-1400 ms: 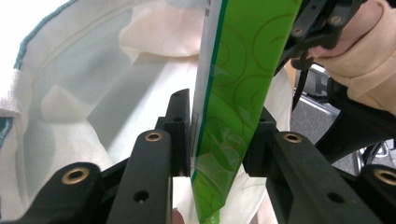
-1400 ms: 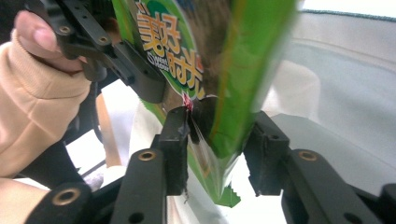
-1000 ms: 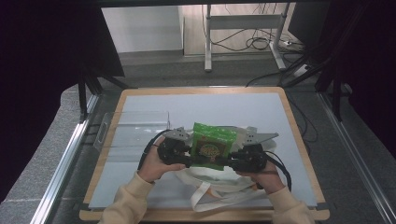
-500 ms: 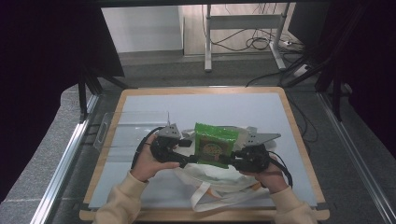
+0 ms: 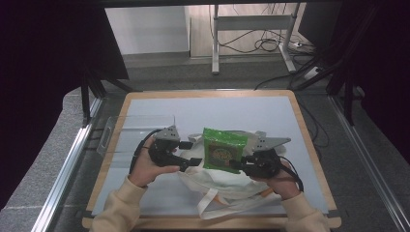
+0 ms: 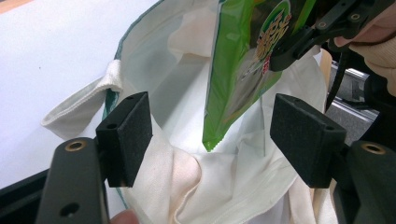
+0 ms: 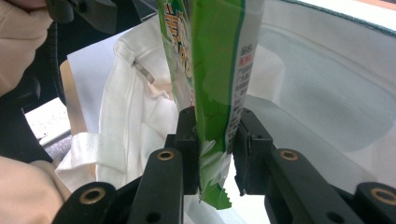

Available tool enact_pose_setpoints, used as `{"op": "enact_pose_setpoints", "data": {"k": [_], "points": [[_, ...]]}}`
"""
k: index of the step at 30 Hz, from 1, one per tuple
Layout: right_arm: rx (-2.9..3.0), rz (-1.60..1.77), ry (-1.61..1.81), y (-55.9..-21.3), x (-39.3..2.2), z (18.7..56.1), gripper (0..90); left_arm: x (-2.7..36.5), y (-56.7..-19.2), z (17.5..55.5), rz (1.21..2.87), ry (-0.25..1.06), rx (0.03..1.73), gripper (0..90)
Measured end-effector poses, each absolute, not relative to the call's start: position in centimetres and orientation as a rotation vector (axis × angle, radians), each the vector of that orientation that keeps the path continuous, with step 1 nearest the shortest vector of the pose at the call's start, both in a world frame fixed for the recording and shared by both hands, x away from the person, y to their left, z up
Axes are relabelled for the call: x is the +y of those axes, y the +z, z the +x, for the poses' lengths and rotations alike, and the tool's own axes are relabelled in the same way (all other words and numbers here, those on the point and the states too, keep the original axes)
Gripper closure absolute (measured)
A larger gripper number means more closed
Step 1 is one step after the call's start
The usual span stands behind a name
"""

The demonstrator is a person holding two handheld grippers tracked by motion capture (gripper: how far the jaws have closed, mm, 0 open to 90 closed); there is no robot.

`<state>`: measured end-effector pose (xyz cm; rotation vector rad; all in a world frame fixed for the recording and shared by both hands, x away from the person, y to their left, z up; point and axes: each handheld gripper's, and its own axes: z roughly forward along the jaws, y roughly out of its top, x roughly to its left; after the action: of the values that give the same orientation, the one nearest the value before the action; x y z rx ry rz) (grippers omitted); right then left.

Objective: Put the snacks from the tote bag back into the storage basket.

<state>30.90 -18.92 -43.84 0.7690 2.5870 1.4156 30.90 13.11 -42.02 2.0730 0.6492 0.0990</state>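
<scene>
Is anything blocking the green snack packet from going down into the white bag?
Nothing visible blocks it. The right tongs hold the green packet above the white bag, whose mouth gapes open beneath it. The left tongs are open at the bag's rim.

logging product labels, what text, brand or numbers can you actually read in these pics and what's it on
Green snack packet: large yellow lettering and a round picture on its front, too blurred to read.
Same packet's side panel, right gripper view: small red and black print, too small to read.
White tote bag: no text visible.
Both grippers: no markings visible.
</scene>
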Motion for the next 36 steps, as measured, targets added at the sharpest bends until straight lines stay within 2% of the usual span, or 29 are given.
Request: {"op": "enact_pose_setpoints", "data": {"k": [11, 26, 36], "points": [[2.601, 0.758, 1.359, -43.7, -18.9, 31.0, 73.1, 13.2, -41.2, 30.9, 2.071, 0.088, 0.652, 29.7], [2.705, 0.679, 1.152, -43.2, -17.4, 31.8, 73.1, 13.5, -38.8, 31.2, 2.089, 0.143, 0.612, 29.1], [2.756, 0.619, 1.05, -43.0, -16.8, 32.2, 73.1, 12.3, -37.8, 32.3, 2.164, 0.167, 0.537, 31.6]]}}
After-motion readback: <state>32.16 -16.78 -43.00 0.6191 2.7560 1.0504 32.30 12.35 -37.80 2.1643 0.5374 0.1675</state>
